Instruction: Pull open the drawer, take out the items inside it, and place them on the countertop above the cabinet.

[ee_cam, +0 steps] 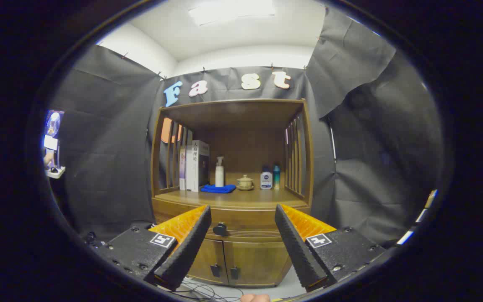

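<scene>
- White books (194,165) stood upright at one end of the shelf.
- A folded blue cloth (218,188) lay beside them.
- A white pump bottle (219,172) stood behind the cloth.
- Nearby sat a small lidded cup (245,182).
- A white-and-blue bottle (266,180) and teal bottle (276,176) stood together.

Booth: black cloth walls (107,159), creased, pinned along the top edge. White ceiling (224,29) with one lit panel (231,11). White upper wall (245,56) above the cloth. Pale floor (283,289), cables (208,290) trailing across it. Small lit shelf (53,170) at the cloth's far left.
</scene>
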The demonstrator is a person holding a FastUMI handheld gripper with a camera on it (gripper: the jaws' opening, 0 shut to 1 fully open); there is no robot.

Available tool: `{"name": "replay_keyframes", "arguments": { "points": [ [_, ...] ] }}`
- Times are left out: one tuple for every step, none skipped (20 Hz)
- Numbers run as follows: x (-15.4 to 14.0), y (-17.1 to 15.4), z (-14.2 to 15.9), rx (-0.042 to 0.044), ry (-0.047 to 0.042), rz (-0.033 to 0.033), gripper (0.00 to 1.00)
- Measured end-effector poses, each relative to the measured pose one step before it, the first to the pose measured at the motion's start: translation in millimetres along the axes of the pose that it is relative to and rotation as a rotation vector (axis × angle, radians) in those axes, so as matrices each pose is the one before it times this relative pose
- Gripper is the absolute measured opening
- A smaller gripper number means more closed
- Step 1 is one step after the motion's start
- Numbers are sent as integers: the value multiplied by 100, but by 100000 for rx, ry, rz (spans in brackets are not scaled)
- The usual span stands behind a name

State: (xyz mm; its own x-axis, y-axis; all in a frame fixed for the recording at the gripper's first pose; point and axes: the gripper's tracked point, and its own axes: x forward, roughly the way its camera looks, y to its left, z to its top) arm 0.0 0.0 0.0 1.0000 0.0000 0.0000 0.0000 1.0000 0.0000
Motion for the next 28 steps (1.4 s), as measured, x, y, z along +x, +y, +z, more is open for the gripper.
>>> {"name": "replay_keyframes", "arguments": {
  "points": [
    [-32,68,67,-51,164,-2,99],
    [51,-87,119,-92,-226,-184,99],
    [-4,-55,-69,253,76,-86,99],
    [7,7,-3,65,199,-27,99],
    [34,-24,-39,79,84,71,99],
    [10,88,-39,-48,285,270,99],
    [-69,-68,-69,-68,171,-137,99],
    [-23,3,2,-98,21,99,99],
    [85,-3,-8,-204,157,-40,99],
    [21,-14,32,-73,-20,-69,99],
    [-110,-19,-31,4,27,-80,99],
    [26,8,72,-198,-198,40,99],
    [-32,-29,-7,-155,22,-9,99],
    [32,64,65,30,47,92,99],
    [-37,26,79,-82,-149,-19,99],
    [18,-35,23,-119,-9,-53,99],
    [-11,-51,-122,77,193,31,99],
    [6,-8,99,-49,249,84,99],
    [-17,-26,-39,-99,-164,-62,99],
    [2,-36,117,-148,-73,27,99],
    [40,61,-69,-23,216,19,99],
    [-34,-68,86,165,-123,4,99],
    [-29,32,27,21,-151,-34,99],
    [46,78,-6,-25,23,171,99],
    [-54,61,-128,30,234,141,99],
    [107,74,5,100,151,282,99],
    [75,57,-148,56,319,109,99],
    [78,91,-27,-77,199,290,99]
  ]
}}
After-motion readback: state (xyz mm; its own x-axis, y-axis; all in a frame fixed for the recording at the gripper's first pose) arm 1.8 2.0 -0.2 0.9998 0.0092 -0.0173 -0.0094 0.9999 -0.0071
